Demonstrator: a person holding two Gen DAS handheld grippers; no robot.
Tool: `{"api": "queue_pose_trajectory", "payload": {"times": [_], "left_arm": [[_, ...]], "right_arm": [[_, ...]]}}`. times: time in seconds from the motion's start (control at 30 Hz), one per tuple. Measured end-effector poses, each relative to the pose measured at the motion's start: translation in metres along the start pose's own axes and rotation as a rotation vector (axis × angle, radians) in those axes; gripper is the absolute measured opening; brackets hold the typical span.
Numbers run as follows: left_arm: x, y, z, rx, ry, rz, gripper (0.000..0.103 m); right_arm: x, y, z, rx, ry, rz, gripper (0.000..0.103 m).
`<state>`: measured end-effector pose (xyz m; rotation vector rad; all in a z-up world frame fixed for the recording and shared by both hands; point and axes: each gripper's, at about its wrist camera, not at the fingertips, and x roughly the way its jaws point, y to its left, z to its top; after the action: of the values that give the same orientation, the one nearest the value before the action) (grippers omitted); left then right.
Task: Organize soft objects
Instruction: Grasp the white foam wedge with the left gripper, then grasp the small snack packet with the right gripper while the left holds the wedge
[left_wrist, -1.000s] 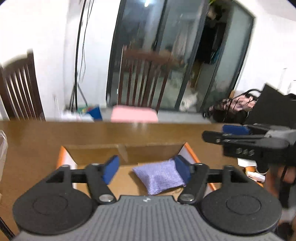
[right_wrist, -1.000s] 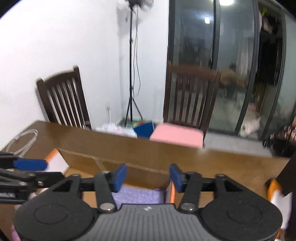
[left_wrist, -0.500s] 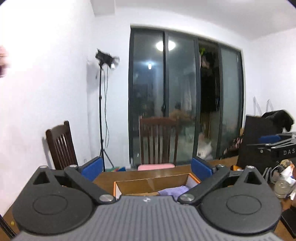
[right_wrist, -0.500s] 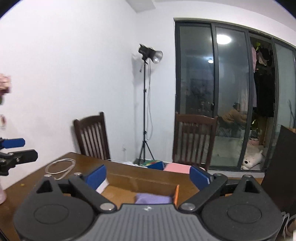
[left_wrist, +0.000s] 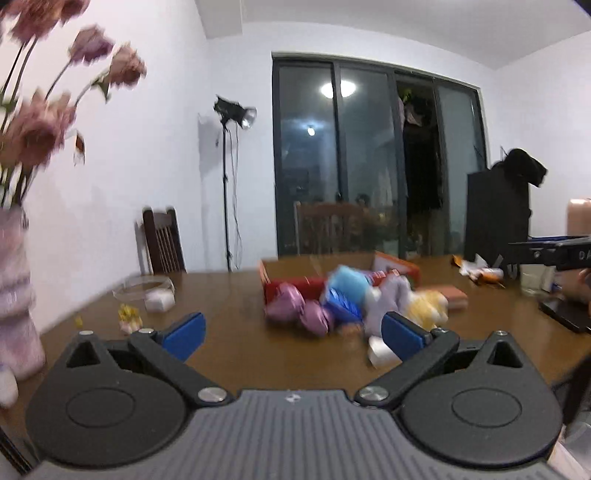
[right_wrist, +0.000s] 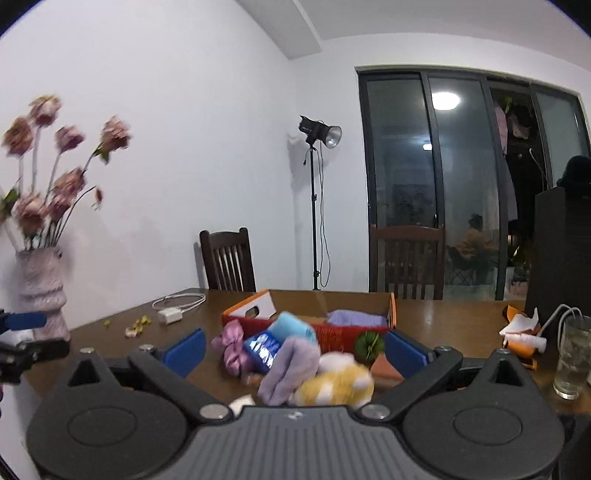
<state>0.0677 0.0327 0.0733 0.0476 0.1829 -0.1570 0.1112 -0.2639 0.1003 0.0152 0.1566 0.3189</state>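
Both tools are wide open and holding nothing. The left tool hangs over the brown surface, and the pile of soft toys sits just ahead of it, a bit toward its right finger. It's blurry, but there are pink ones, a blue one, a lilac one and a yellow one.

From the right tool the pile is right between the fingers: a pink bow, a lilac cloth and a yellow plush nearest the camera. The box stands just behind the pile with a purple pouch already inside.

Around it: a vase of flowers at the left edge, a charger with its cable, a glass on the right. Nothing sits between either tool and the pile.
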Motion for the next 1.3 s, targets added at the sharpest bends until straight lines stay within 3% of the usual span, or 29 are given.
{"api": "queue_pose_trajectory", "payload": {"times": [0.07,0.17,0.3,0.43,0.53,0.8,0.87,0.93,1.07,1.1,1.13,1.23,1.3], "left_arm": [[0.006,-0.004,-0.001,0.032,0.012,-0.015,0.103],[0.018,-0.007,0.005,0.005,-0.019,0.031,0.103],[0.031,-0.019,-0.017,-0.001,0.044,-0.028,0.103],[0.049,-0.033,-0.041,0.06,0.114,-0.048,0.103],[0.068,-0.038,-0.047,0.047,0.159,-0.065,0.103],[0.142,-0.062,-0.024,0.015,0.215,-0.149,0.102],[0.162,-0.068,-0.02,0.011,0.236,-0.172,0.093],[0.184,-0.073,-0.018,0.01,0.287,-0.191,0.075],[0.217,-0.074,-0.021,-0.002,0.383,-0.2,0.061],[0.222,-0.074,-0.023,0.003,0.4,-0.196,0.044],[0.226,-0.073,-0.025,0.008,0.418,-0.201,0.039],[0.222,-0.066,-0.027,-0.001,0.408,-0.225,0.036],[0.216,-0.056,-0.028,0.003,0.389,-0.189,0.035]], "right_arm": [[-0.011,0.015,-0.017,-0.02,0.004,-0.016,0.103],[-0.021,0.031,-0.042,-0.056,0.01,0.012,0.103],[-0.008,0.038,-0.06,-0.093,0.067,-0.01,0.103],[0.006,0.033,-0.068,-0.056,0.1,-0.02,0.103],[0.016,0.025,-0.071,-0.029,0.119,-0.03,0.103],[0.041,0.004,-0.058,0.014,0.112,-0.067,0.098],[0.047,-0.001,-0.052,0.008,0.105,-0.071,0.093],[0.053,-0.006,-0.046,0.013,0.101,-0.07,0.089],[0.065,-0.012,-0.033,0.016,0.072,-0.053,0.086],[0.068,-0.013,-0.031,0.017,0.065,-0.046,0.086],[0.072,-0.014,-0.029,0.018,0.063,-0.036,0.086],[0.089,-0.012,-0.024,0.012,0.083,0.008,0.083],[0.104,-0.006,-0.022,-0.011,0.096,0.037,0.076]]}}
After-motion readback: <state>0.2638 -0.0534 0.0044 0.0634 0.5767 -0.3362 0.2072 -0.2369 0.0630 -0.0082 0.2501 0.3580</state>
